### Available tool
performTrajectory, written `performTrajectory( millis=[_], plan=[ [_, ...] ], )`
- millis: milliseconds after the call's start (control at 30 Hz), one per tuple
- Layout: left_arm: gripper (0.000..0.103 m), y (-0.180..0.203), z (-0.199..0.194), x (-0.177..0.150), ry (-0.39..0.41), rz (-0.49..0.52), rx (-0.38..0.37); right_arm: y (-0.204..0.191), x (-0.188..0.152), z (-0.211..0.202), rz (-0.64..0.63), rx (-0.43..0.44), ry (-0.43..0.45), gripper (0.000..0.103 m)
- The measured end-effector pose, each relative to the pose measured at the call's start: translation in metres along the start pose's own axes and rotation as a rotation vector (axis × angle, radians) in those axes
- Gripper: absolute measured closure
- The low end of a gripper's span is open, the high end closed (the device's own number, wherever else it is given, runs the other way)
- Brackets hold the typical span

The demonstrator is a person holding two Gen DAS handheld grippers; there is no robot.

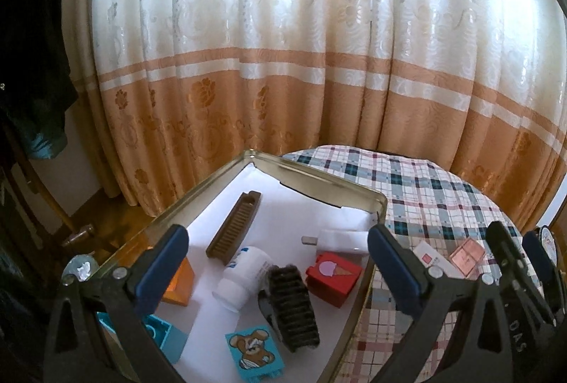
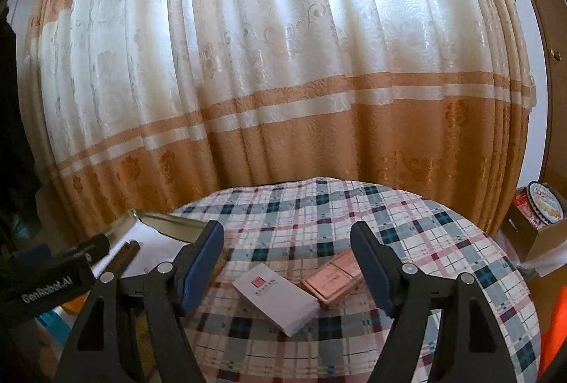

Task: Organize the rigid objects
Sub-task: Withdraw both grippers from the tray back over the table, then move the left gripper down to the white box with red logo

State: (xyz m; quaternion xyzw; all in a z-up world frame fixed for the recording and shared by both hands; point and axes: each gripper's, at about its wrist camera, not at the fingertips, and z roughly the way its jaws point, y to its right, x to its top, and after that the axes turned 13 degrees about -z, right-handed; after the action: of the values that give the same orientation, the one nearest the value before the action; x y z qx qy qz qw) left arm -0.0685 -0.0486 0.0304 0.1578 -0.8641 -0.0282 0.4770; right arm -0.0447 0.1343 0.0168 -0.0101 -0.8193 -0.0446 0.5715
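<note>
A metal tin [image 1: 319,175] lined with white paper holds a brown comb [image 1: 235,228], a white bottle [image 1: 244,271], a black brush [image 1: 292,306], a red block [image 1: 333,278], an orange block [image 1: 179,285], a white charger [image 1: 340,239] and two teal blocks [image 1: 253,353]. My left gripper [image 1: 278,271] is open and empty above the tin. My right gripper [image 2: 287,267] is open and empty above a white box [image 2: 274,299] and a pink case [image 2: 331,285] on the plaid table [image 2: 443,241]. Both items also show in the left wrist view: white box [image 1: 430,257], pink case [image 1: 466,257].
An orange and cream curtain [image 2: 283,81] hangs close behind the round table. A cardboard box with a round tin [image 2: 544,205] stands at the far right. The tin's corner [image 2: 156,221] and my left gripper body show at the left of the right wrist view.
</note>
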Motion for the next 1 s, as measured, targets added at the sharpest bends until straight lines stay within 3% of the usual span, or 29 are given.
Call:
performTrajectory(
  millis=[200, 433, 1000],
  plan=[
    [0.001, 0.012, -0.009, -0.015, 0.049, 0.008, 0.028, 0.015, -0.007, 0.001, 0.006, -0.023, -0.026, 0.027],
    [0.001, 0.036, -0.021, -0.033, 0.087, 0.073, 0.009, 0.040, -0.011, -0.003, 0.071, -0.055, -0.028, 0.027],
    [0.001, 0.071, -0.026, -0.056, 0.024, 0.145, -0.058, 0.085, -0.016, -0.013, 0.132, -0.115, -0.039, 0.027]
  ],
)
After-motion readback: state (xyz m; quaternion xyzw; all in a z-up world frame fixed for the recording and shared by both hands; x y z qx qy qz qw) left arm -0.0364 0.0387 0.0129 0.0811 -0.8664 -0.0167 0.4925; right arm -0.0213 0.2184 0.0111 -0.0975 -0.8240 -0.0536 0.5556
